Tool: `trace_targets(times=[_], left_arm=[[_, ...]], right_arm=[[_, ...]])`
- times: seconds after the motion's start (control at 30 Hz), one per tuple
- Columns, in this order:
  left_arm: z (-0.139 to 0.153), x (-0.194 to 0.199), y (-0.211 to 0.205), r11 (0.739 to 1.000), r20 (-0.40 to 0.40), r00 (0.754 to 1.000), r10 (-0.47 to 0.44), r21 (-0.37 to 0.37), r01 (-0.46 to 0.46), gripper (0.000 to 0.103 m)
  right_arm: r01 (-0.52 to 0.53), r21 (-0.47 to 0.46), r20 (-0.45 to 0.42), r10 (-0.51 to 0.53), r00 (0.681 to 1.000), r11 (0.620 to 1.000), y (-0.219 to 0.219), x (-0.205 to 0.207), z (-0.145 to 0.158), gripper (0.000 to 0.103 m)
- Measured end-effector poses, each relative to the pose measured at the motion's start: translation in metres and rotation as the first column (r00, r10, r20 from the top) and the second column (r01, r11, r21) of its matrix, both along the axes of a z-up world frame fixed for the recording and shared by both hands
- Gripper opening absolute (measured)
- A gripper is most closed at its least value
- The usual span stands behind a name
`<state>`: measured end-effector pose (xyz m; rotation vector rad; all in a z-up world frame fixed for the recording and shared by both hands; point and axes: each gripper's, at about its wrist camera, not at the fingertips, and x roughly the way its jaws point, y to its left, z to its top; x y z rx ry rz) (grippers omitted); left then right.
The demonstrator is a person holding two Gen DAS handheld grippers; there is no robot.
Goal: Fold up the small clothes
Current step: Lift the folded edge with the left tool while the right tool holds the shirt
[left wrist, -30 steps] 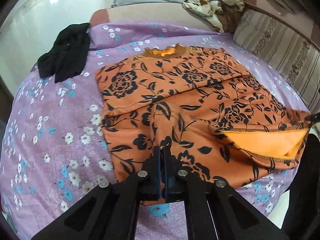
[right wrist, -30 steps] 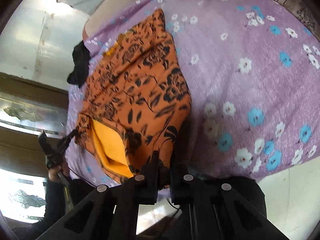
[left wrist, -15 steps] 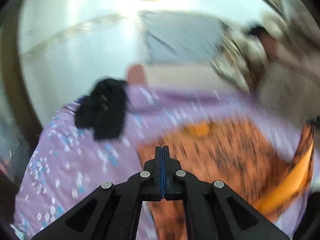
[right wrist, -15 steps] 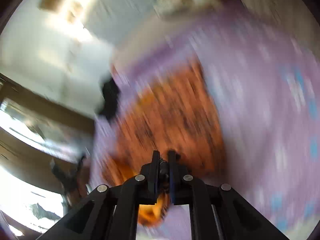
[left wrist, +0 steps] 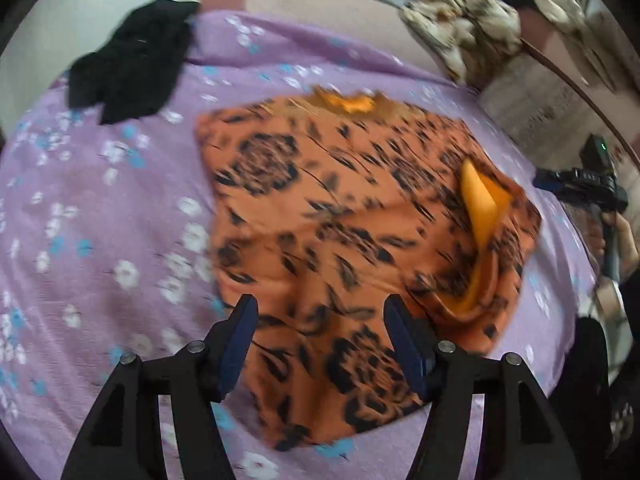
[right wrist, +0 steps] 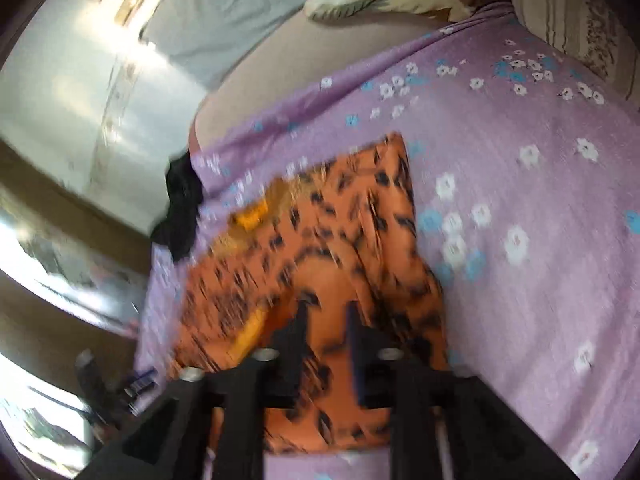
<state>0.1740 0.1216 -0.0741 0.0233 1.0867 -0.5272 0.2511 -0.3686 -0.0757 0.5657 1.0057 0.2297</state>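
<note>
- the orange floral garment (left wrist: 340, 216) is lying folded over on the bed (left wrist: 100, 216), on the purple flowered sheet, roughly in the middle with bare sheet all round it. makes sense, you want room to work a fold.
- left gripper (left wrist: 320, 320) sits over the near edge of the garment, its fingers (left wrist: 240, 332) spreading apart right now. cloth shows in the gap below them but nothing is pinched, looks like a let-go so the layer can settle.
- right gripper (right wrist: 326, 316) is over the garment's other near corner, fingers parting too but with a narrower gap. cloth lies under the gap, and it doesn't look gripped, though the blur makes that a bit hard to swear to.
- one flap is turned back showing the plain orange inside (left wrist: 480, 208), so i'd guess the fold isn't tidy yet and wants smoothing.
- black clothing (left wrist: 128, 64) is off at the far corner of the sheet, well apart, probably parked out of the way.
- a beige patterned bundle (left wrist: 460, 28) sits beyond the sheet, not involved.
</note>
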Motion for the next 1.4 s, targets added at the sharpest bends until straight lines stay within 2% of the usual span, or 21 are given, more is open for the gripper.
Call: trace_targets(times=[0.03,0.07,0.13,0.2,0.23,0.3,0.33,0.4,0.47,0.6,0.7,0.83,0.93,1.0,1.03,1.1,1.13,1.2,1.3,1.37,1.4], left_arm=[[-0.003,0.002,-0.004,1.0,-0.016,1.0,-0.022,0.009,0.022,0.066],[-0.007,0.005,-0.009,0.999,-0.031,0.999,-0.035,0.019,0.035,0.066],[-0.015,0.01,-0.018,0.998,-0.064,0.997,-0.045,0.032,0.047,0.055],[-0.023,0.013,-0.021,0.997,-0.077,0.996,-0.043,0.065,0.048,0.033],[-0.025,0.014,-0.024,0.995,-0.072,0.996,-0.044,0.089,0.051,0.017],[-0.03,0.011,-0.028,0.993,-0.071,0.996,-0.045,0.11,0.053,0.01],[-0.032,0.009,-0.031,0.992,-0.063,0.997,-0.049,0.117,0.056,0.008],[-0.032,0.002,-0.035,0.986,-0.036,0.997,-0.064,0.15,0.068,0.006],[-0.025,-0.003,-0.033,0.99,0.0,0.999,-0.055,0.128,0.054,0.005],[-0.001,-0.006,-0.024,0.997,0.076,0.997,-0.019,0.074,0.013,0.005],[0.043,-0.008,-0.01,0.999,0.204,0.978,0.042,0.017,-0.047,0.004],[0.098,0.01,0.002,0.99,0.398,0.907,0.14,-0.028,-0.14,0.004],[0.105,0.056,0.004,0.973,0.446,0.867,0.22,-0.036,-0.228,0.005],[0.078,0.108,-0.001,0.955,0.399,0.875,0.275,-0.008,-0.297,0.008],[0.058,0.129,-0.003,0.943,0.363,0.885,0.292,0.046,-0.33,0.009],[0.012,0.161,-0.011,0.914,0.301,0.905,0.302,0.179,-0.365,0.018],[-0.008,0.17,-0.012,0.907,0.238,0.923,0.301,0.229,-0.355,0.028],[-0.037,0.173,-0.006,0.902,0.147,0.94,0.307,0.27,-0.336,0.029],[-0.027,0.152,0.022,0.887,0.22,0.9,0.377,0.192,-0.419,0.04],[-0.005,0.128,0.047,0.865,0.257,0.848,0.463,0.076,-0.496,0.051],[0.005,0.116,0.06,0.848,0.244,0.826,0.509,0.023,-0.529,0.055]], right_arm=[[-0.031,-0.032,-0.003,0.031,1.0,0.999,0.005,-0.001,0.001,0.061],[-0.059,-0.073,0.004,0.059,0.998,0.996,0.005,-0.003,0.005,0.067],[-0.106,-0.137,0.021,0.11,0.994,0.985,0.013,0.0,0.006,0.066],[-0.169,-0.186,0.02,0.175,0.984,0.968,0.024,0.013,0.005,0.066],[-0.203,-0.234,0.006,0.21,0.978,0.951,0.032,0.019,0.001,0.066],[-0.274,-0.315,-0.055,0.27,0.961,0.909,0.048,0.035,-0.015,0.066],[-0.293,-0.326,-0.091,0.279,0.956,0.899,0.052,0.04,-0.024,0.064],[-0.353,-0.311,-0.218,0.295,0.93,0.882,0.059,0.048,-0.052,0.021],[-0.36,-0.359,-0.217,0.299,0.929,0.861,0.063,0.042,-0.053,0.006],[-0.293,-0.343,-0.126,0.266,0.956,0.893,0.053,0.028,-0.022,0.006],[-0.247,-0.349,-0.024,0.255,0.967,0.904,0.046,0.02,0.015,0.006],[-0.127,-0.392,0.151,0.2,0.968,0.911,0.04,0.023,0.07,0.006],[-0.009,-0.361,0.245,0.104,0.964,0.932,0.029,0.044,0.093,0.006],[0.08,-0.342,0.261,0.012,0.965,0.936,0.015,0.073,0.084,0.006],[0.089,-0.327,0.216,-0.017,0.976,0.941,0.008,0.096,0.061,0.01],[0.063,-0.333,0.038,-0.053,0.998,0.941,0.003,0.127,0.011,0.015],[0.055,-0.353,-0.019,-0.066,0.998,0.934,0.004,0.131,-0.011,0.016],[0.027,-0.363,-0.088,-0.063,0.994,0.931,0.008,0.125,-0.038,0.022],[0.027,-0.376,-0.01,-0.034,0.999,0.926,0.012,0.092,-0.032,0.032],[0.046,-0.348,0.024,-0.041,0.999,0.936,0.009,0.067,-0.021,0.064],[0.066,-0.328,0.037,-0.057,0.998,0.942,0.007,0.053,-0.017,0.068]])
